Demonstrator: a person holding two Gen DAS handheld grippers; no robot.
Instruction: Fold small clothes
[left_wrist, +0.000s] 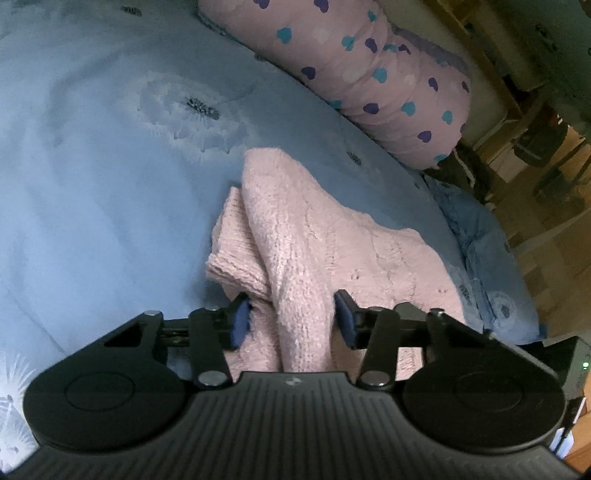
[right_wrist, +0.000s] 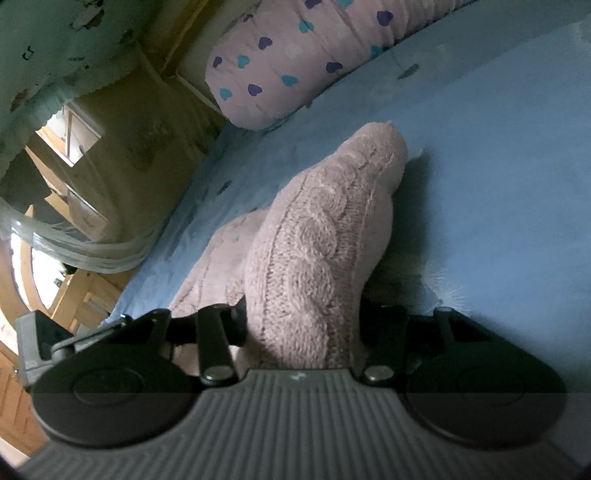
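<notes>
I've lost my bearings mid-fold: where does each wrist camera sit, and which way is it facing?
Left wrist: sits behind the left gripper, looking along its jaws at the pink knit garment on the blue bedsheet; only the gripper body shows.
Right wrist: sits behind the right gripper, looking at the garment's cable-knit fold; only the gripper shows.
Shared: garment, bedsheet, heart-print pillow.

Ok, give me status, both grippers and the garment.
Left hand-held gripper closed on pink knit sweater. Right hand-held gripper clamped on it too. Sweater bunched on blue bedspread. Nothing blocking.
</notes>
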